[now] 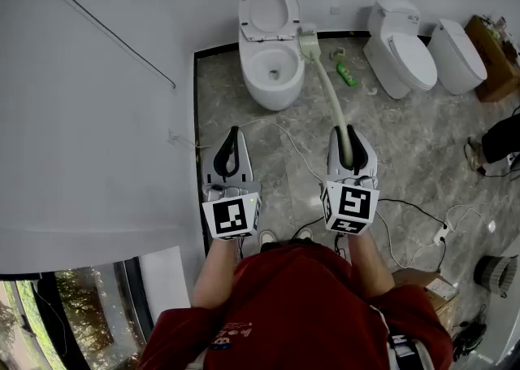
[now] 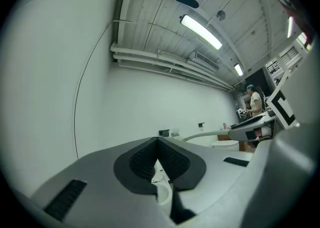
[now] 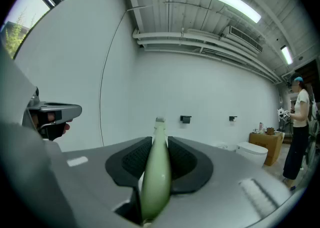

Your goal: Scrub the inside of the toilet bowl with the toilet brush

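Head view shows a brush (image 1: 329, 88) with a long, pale green, slightly curved handle and a whitish head. The lower end of the handle is gripped between the jaws of the right gripper (image 1: 345, 131), and the head is held up at the right rim of the toilet (image 1: 252, 76), outside the bowl; whether it touches the rim cannot be told. In the right gripper view the green handle (image 3: 156, 172) is seen squeezed between the dark ribbed pads (image 3: 134, 162) of the right gripper (image 3: 159, 142), widening toward the camera and tapering to a small white tip.

The left gripper (image 1: 234, 132) is held beside it, level with it and well apart. In the left gripper view its jaws (image 2: 157, 142) are seen closed tip to tip with nothing between them.

The toilet is white, set against the wall, with its lid (image 1: 270, 9) raised. Inside the bowl (image 1: 275, 63) only white porcelain and a small dark drain opening are seen. Two more white toilets (image 1: 402, 53) with lids down are set to the right, and a small green object (image 1: 347, 76) lies on the marbled floor (image 1: 406, 141) between them and the first toilet. A brown box (image 1: 496, 67) stands at the far right; its contents are too small to tell
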Demonstrator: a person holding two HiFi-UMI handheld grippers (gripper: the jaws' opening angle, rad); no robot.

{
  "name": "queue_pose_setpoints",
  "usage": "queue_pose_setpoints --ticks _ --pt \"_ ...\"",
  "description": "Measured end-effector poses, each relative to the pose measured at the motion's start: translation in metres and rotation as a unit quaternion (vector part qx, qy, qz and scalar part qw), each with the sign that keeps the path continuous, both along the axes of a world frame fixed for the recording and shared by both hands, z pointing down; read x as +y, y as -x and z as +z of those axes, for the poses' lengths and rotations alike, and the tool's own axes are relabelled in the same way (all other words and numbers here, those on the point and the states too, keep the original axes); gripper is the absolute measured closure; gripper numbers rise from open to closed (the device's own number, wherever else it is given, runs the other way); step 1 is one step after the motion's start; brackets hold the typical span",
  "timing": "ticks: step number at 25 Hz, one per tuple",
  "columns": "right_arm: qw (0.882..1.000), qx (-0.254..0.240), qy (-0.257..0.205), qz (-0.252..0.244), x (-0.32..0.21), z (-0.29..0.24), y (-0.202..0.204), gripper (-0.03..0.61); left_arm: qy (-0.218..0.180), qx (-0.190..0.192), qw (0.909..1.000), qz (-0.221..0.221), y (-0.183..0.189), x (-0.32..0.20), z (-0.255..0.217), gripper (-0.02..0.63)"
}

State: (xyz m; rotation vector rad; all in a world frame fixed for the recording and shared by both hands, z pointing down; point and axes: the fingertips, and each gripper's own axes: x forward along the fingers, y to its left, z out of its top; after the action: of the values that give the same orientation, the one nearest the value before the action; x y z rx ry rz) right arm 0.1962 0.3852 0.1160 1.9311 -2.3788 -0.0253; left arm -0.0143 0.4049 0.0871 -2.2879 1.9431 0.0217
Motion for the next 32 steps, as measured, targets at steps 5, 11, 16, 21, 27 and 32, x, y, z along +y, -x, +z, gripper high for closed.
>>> queue_pose_setpoints --ticks 5,11,16,21,27,32 --pt "1.000 -0.007 0.000 -0.005 0.002 0.001 -0.010 0.466 0.002 0.000 1.0000 -0.004 -0.011 0.003 0.001 0.607" --pt "1.000 -0.022 0.002 -0.007 0.004 0.006 -0.031 0.466 0.008 -0.008 0.9999 -0.002 -0.034 0.004 0.007 0.607" --pt "0.999 -0.038 0.002 -0.016 0.004 0.012 -0.048 0.466 0.026 -0.009 0.9996 -0.005 -0.053 0.007 0.022 0.607" --pt "0.999 -0.043 0.015 -0.030 0.005 0.028 -0.056 0.466 0.043 -0.017 0.9989 -0.008 -0.066 0.011 0.031 0.607" --pt "0.997 -0.048 0.042 -0.032 -0.008 0.047 -0.055 0.466 0.052 -0.015 0.9985 -0.012 -0.065 -0.003 0.037 0.607" --pt "0.997 -0.039 0.053 -0.034 -0.034 0.056 -0.040 0.466 0.058 -0.005 0.9983 -0.011 -0.052 -0.029 0.051 0.607"
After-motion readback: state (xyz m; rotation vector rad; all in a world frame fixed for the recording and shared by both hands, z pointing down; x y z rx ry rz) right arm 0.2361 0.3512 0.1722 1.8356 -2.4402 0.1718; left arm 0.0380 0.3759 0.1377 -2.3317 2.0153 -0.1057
